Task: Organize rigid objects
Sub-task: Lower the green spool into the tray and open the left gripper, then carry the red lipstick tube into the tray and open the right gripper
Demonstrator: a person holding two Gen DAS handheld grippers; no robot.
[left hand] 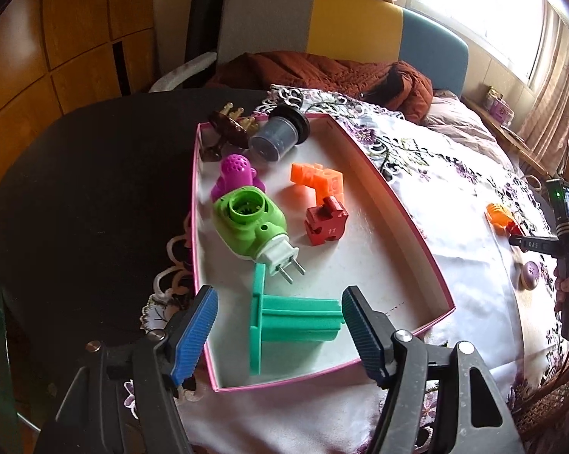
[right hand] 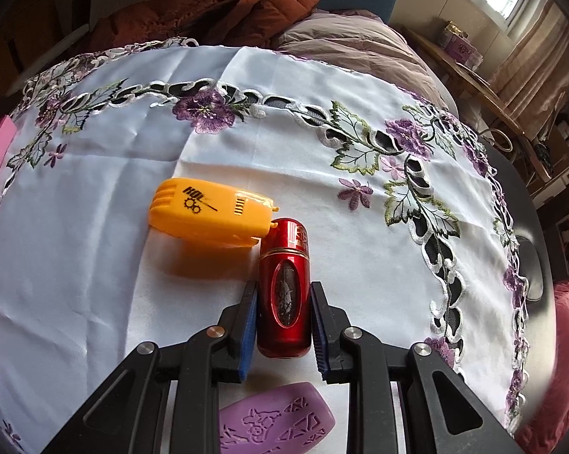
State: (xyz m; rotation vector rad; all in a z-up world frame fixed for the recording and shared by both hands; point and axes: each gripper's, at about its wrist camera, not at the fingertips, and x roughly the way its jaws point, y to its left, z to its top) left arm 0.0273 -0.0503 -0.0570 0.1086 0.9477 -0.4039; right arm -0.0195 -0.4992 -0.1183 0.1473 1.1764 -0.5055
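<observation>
Your orange case (right hand: 212,213) reads "HDL" beside a gear mark; the red block (left hand: 326,220) in the box (left hand: 394,196) bears numerals too small to read; the purple piece (right hand: 276,422) is cut off by the frame's lower edge; your right gripper (right hand: 284,325) has its jaws clenched on the red canister (right hand: 284,291), which lies on the cloth (right hand: 95,265) touching the case; your left gripper (left hand: 280,325) hangs released over the box, jaws apart either side of the teal part (left hand: 284,321) without pressing it

The right hand-held gripper (right hand: 283,317) clamps a red canister (right hand: 284,291) lying on the white embroidered cloth (right hand: 95,265). An orange case (right hand: 208,212) touches the canister's far end; a purple piece (right hand: 276,420) lies nearer.
</observation>
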